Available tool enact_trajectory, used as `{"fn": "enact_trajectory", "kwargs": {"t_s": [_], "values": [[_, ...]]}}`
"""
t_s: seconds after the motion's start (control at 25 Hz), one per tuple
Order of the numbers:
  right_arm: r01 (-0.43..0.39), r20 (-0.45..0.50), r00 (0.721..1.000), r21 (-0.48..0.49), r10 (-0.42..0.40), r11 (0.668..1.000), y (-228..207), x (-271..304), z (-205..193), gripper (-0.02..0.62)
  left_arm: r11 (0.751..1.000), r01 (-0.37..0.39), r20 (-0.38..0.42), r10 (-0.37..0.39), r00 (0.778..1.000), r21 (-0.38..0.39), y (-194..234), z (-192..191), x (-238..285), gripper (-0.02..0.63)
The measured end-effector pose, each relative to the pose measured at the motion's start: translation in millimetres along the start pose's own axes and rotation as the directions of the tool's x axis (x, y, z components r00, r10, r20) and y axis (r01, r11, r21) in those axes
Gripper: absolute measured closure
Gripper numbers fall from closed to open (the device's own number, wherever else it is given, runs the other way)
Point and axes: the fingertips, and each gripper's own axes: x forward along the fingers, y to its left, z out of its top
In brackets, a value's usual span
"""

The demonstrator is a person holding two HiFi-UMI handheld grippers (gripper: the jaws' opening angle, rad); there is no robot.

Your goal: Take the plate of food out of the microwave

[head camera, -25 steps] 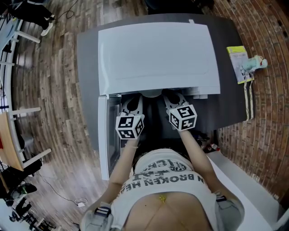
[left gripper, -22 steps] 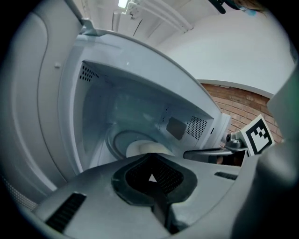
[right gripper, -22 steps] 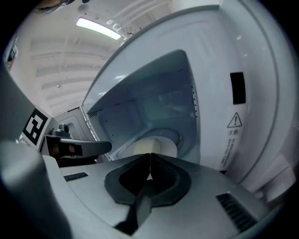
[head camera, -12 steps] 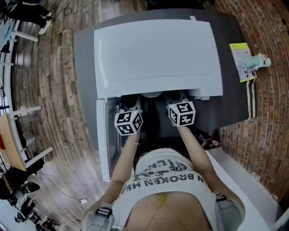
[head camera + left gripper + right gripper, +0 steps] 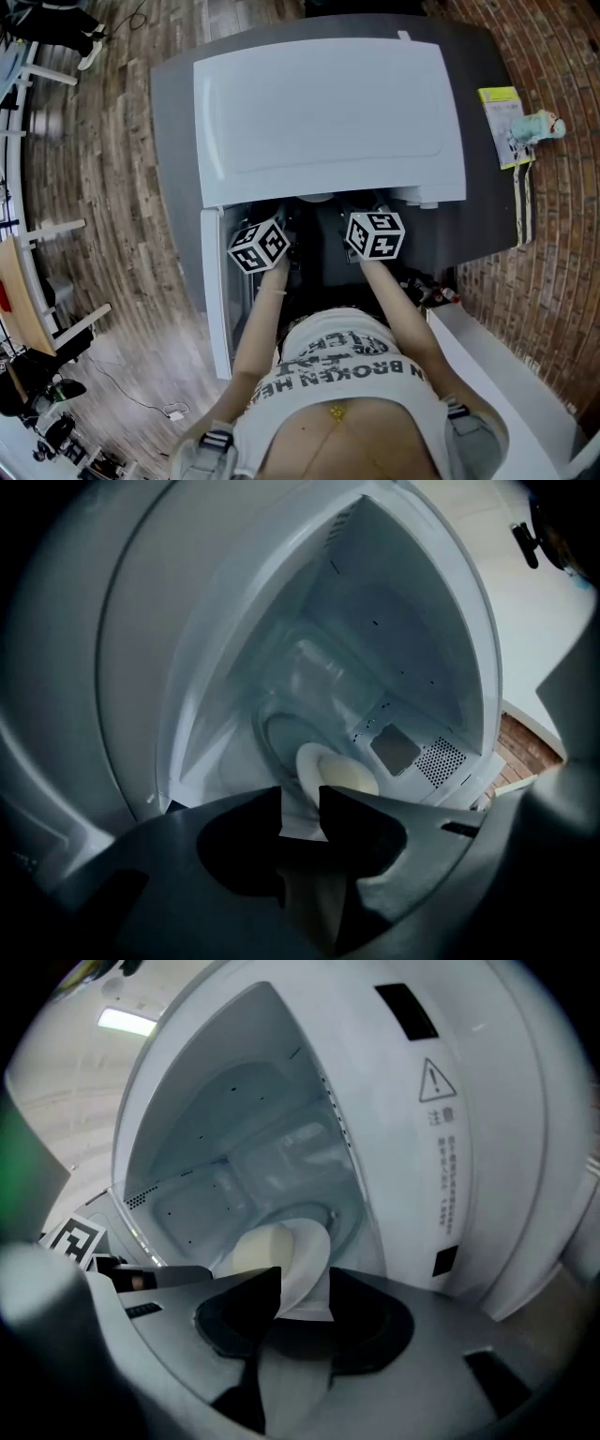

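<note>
A white microwave (image 5: pixel 328 103) stands on a grey counter with its door (image 5: pixel 214 281) swung open to the left. Inside it lies a white plate (image 5: pixel 314 766) with a pale round piece of food (image 5: pixel 349 778) on it. Both grippers reach into the opening. My left gripper (image 5: pixel 301 803) has just been opening, and the plate's near rim lies in the gap between its jaws. My right gripper (image 5: pixel 307 1288) has likewise just been opening, and the plate (image 5: pixel 305 1251) curves into its gap, with the food (image 5: pixel 253 1249) beyond. In the head view the left gripper (image 5: pixel 265 225) and right gripper (image 5: pixel 373 220) sit side by side.
The grey counter (image 5: pixel 173 141) carries a yellow-green packet (image 5: pixel 502 127) at its right end. A brick wall runs along the right, a white ledge (image 5: pixel 506 375) lies at lower right, and chairs stand on the wooden floor at left.
Both marker cubes have slid forward toward the microwave's opening. The left cube has rolled and now sits tilted.
</note>
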Motion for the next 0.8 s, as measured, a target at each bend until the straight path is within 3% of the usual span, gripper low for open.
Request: {"fn": "enact_trajectory", "kwargs": {"t_s": [0.2, 0.44, 0.8], "values": [[0.001, 0.01, 1.0, 0.133, -0.003, 0.991, -5.7, 5.2, -1.4, 0.457, 0.994, 0.067, 0.008, -0.067, 0.998, -0.09, -0.9, 0.9, 5.2, 0.499], [-0.039, 0.02, 0.999, 0.216, 0.035, 0.976, -5.4, 9.4, 1.2, 0.458, 0.986, 0.116, 0.035, -0.113, 0.993, -0.118, -7.9, 4.5, 12.0, 0.499], [-0.054, 0.019, 0.999, 0.287, 0.05, 0.956, -9.5, 11.4, 1.7, 0.512, 0.98, 0.117, 0.032, -0.113, 0.993, -0.161, -4.9, 1.1, 15.9, 0.54]]}}
